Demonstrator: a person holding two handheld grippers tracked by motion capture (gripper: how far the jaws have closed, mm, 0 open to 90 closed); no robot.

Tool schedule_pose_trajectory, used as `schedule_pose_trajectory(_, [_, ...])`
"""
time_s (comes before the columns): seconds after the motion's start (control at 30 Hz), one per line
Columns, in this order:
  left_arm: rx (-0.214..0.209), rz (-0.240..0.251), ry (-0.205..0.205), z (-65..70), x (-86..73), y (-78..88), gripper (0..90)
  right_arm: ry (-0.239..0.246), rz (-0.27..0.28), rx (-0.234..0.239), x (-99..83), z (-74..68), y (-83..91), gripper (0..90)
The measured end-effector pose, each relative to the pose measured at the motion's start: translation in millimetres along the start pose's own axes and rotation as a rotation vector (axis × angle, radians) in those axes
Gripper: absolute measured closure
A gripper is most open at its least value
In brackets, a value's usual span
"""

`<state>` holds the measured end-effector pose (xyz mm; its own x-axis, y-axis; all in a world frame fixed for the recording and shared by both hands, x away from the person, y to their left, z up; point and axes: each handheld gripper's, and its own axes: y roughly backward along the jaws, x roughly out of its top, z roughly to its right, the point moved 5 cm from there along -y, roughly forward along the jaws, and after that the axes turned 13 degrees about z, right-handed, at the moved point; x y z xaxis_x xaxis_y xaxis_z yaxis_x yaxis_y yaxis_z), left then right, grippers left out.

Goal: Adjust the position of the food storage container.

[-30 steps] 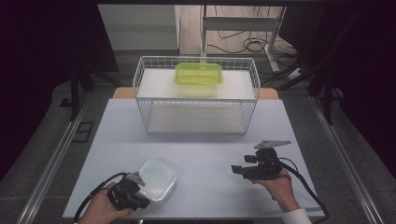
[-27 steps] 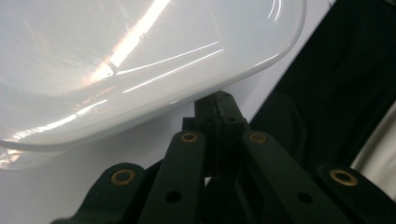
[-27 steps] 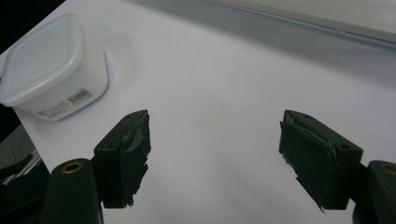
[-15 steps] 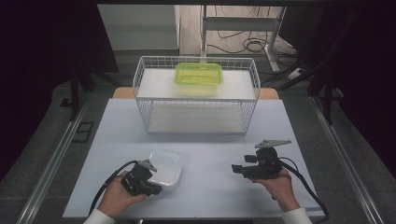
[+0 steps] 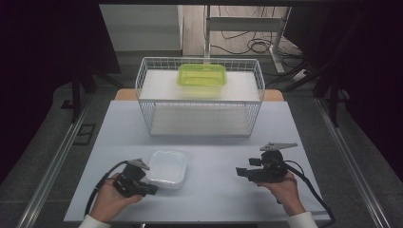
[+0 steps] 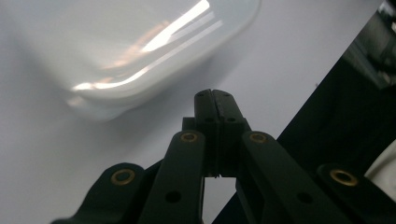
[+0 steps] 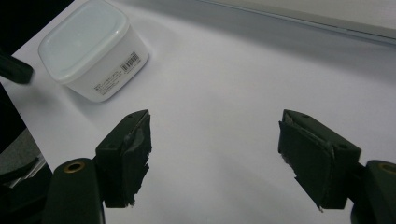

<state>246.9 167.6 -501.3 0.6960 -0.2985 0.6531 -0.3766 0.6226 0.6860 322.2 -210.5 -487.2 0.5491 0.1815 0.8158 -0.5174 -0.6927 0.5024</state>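
The left gripper (image 5: 142, 183) sits low in the left hand (image 5: 110, 202), jaws pressed together. The right gripper (image 7: 215, 158) rests in the right hand (image 5: 285, 190); its jaws stand wide apart.

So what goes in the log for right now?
left gripper: shut, beside white container | right gripper: open, empty | green container: on wire basket

Soft overhead light keeps the white surface (image 5: 214, 190) bright while the room around it stays dark; the white container (image 6: 130, 51) is blurred at close range with streaks of glare, and it casts only a faint shadow
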Motion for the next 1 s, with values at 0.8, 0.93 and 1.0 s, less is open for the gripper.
schedule_pose_trajectory(0.8, [0.067,-0.028,0.170,-65.5,6.6,-30.8,89.8,-0.008,0.009,-0.017,1.5,0.4,2.4,27.0])
schedule_pose_trajectory(0.93, [0.060,-0.020,0.173,-61.5,9.2,-37.0,89.9,-0.006,0.012,-0.020,1.5,0.6,2.0,27.0])
schedule_pose_trajectory(1.0, [0.052,-0.021,0.171,-58.1,10.6,-40.0,89.9,-0.008,0.011,-0.018,1.5,0.5,1.2,27.0])
